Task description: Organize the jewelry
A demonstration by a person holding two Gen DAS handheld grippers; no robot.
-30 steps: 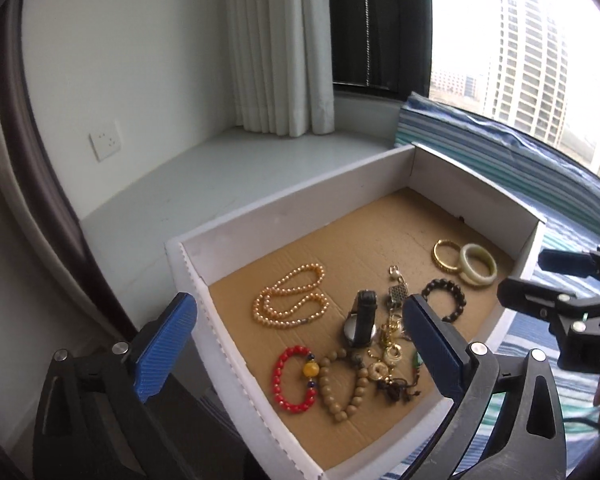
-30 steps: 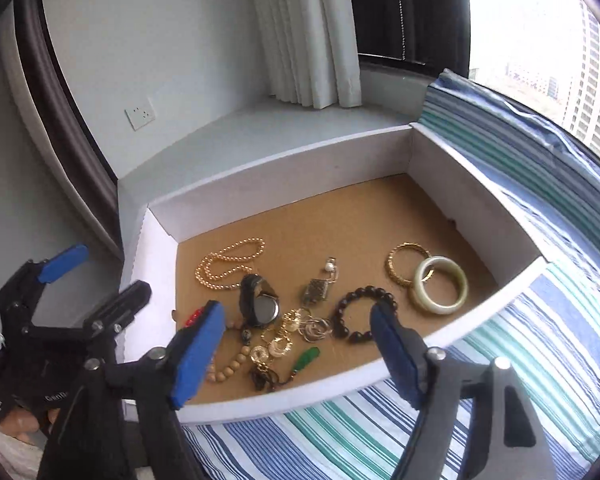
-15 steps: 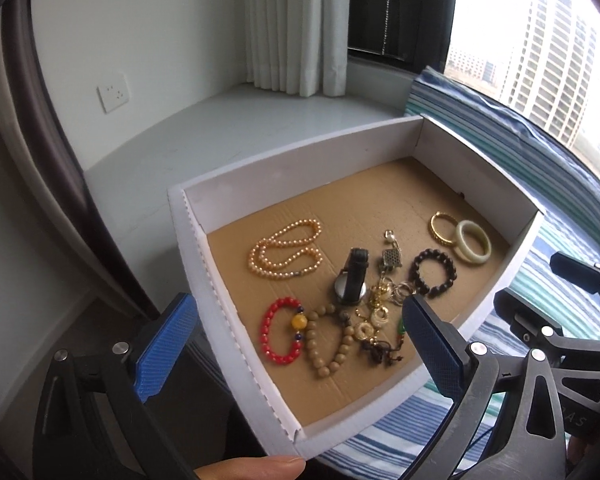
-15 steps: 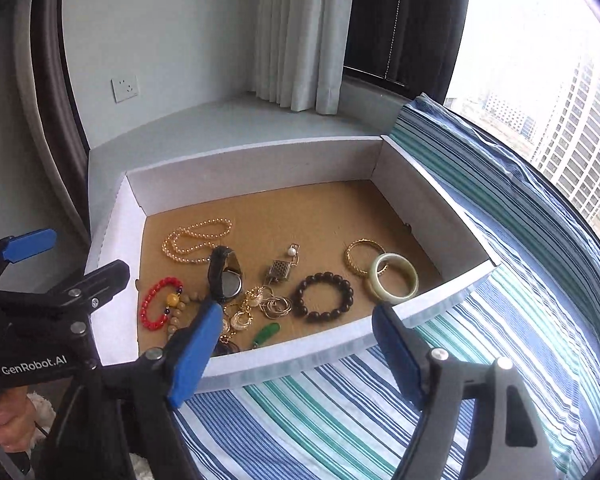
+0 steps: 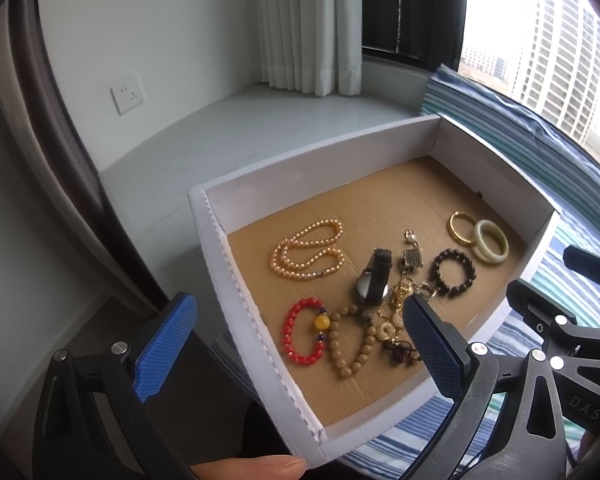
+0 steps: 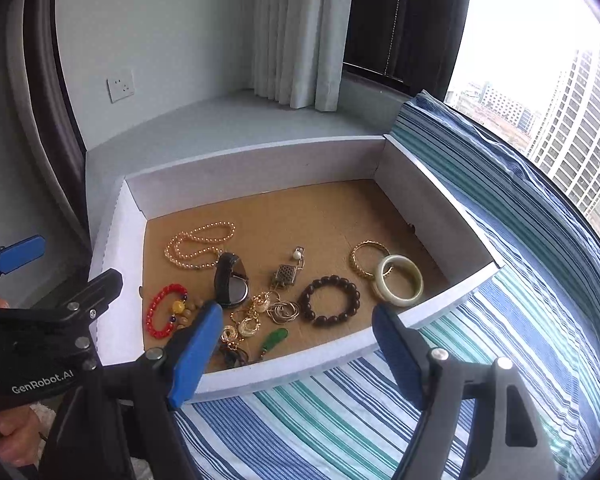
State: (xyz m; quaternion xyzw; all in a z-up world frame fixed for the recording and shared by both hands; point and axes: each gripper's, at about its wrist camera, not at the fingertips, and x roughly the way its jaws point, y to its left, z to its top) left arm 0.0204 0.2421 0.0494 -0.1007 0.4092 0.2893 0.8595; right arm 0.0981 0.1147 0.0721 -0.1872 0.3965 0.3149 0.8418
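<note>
A white box [image 5: 300, 176] [image 6: 252, 168] with a brown cardboard floor holds jewelry: a pearl necklace [image 5: 306, 250] [image 6: 198, 244], a red bead bracelet [image 5: 304, 336] [image 6: 164, 310], a tan bead bracelet [image 5: 350, 340], a black watch [image 5: 374, 278] [image 6: 230, 278], a tangle of gold pieces [image 5: 400, 308] [image 6: 260, 312], a dark bead bracelet [image 5: 452, 272] [image 6: 330, 300], a gold bangle [image 5: 462, 226] [image 6: 366, 258] and a jade bangle [image 5: 490, 240] [image 6: 400, 280]. My left gripper [image 5: 296, 344] is open and empty above the box's near left side. My right gripper [image 6: 294, 350] is open and empty over the box's front wall.
The box rests on a blue, green and white striped bedspread [image 6: 380, 420]. A grey window ledge [image 5: 220, 132] and white curtain [image 5: 308, 24] lie behind it. A wall socket [image 6: 121, 85] is at the left. A fingertip [image 5: 256, 466] shows by the box's near corner.
Both grippers have drawn back and risen from the box, so the jewelry looks smaller and farther. Both stay open and empty.
</note>
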